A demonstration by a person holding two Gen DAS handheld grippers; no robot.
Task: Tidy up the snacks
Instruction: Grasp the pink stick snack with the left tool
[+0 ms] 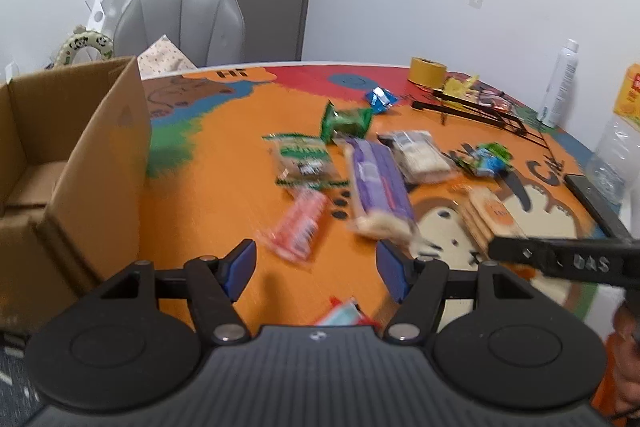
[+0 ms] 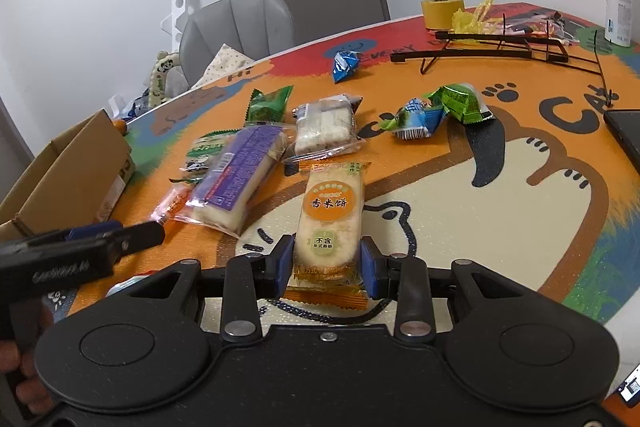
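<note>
Several snack packets lie on the orange cartoon table mat [image 1: 224, 195]: a purple one [image 1: 380, 187], a red one [image 1: 298, 227], a green one [image 1: 304, 163] and a clear packet of white cakes [image 1: 420, 155]. My left gripper [image 1: 316, 259] hangs open above the mat with nothing between its blue pads [image 1: 240, 263]. A red and teal packet [image 1: 344, 315] lies just below it. My right gripper [image 2: 326, 259] is shut on an orange and white rice cracker packet [image 2: 328, 223], gripped by its sides near the lower end. The left gripper's finger [image 2: 120, 239] shows at the left of the right wrist view.
An open cardboard box [image 1: 60, 167] stands at the table's left edge. At the back are a yellow tape roll [image 1: 427, 71], a black wire rack [image 1: 480, 111], a white spray bottle [image 1: 560, 87] and a clear plastic bottle [image 1: 612, 163]. A grey chair [image 1: 184, 27] stands behind the table.
</note>
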